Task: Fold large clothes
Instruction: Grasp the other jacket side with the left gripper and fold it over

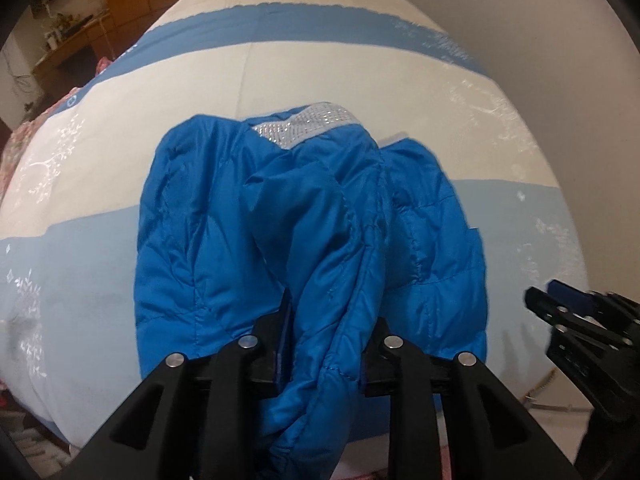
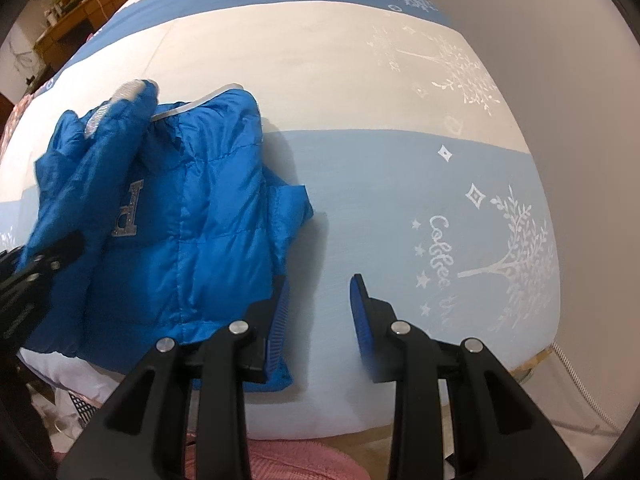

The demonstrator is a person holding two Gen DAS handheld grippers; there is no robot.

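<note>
A bright blue puffer jacket [image 1: 304,224] with a silver sparkly band at its far end lies bunched on the bed [image 1: 100,264]. My left gripper [image 1: 328,332] is shut on a thick fold of the jacket's near edge. In the right wrist view the jacket [image 2: 192,224] lies at the left, with a silver letter on it. My right gripper [image 2: 318,312] is open and empty, just right of the jacket's near corner, low over the sheet. It also shows at the right edge of the left wrist view [image 1: 560,304].
The bed has a sheet with white, pale blue and darker blue bands [image 2: 400,184] and white tree prints. A wall runs along the right side. Wooden furniture [image 1: 72,28] stands at the far left. A pink cloth [image 2: 280,460] lies below the bed's near edge.
</note>
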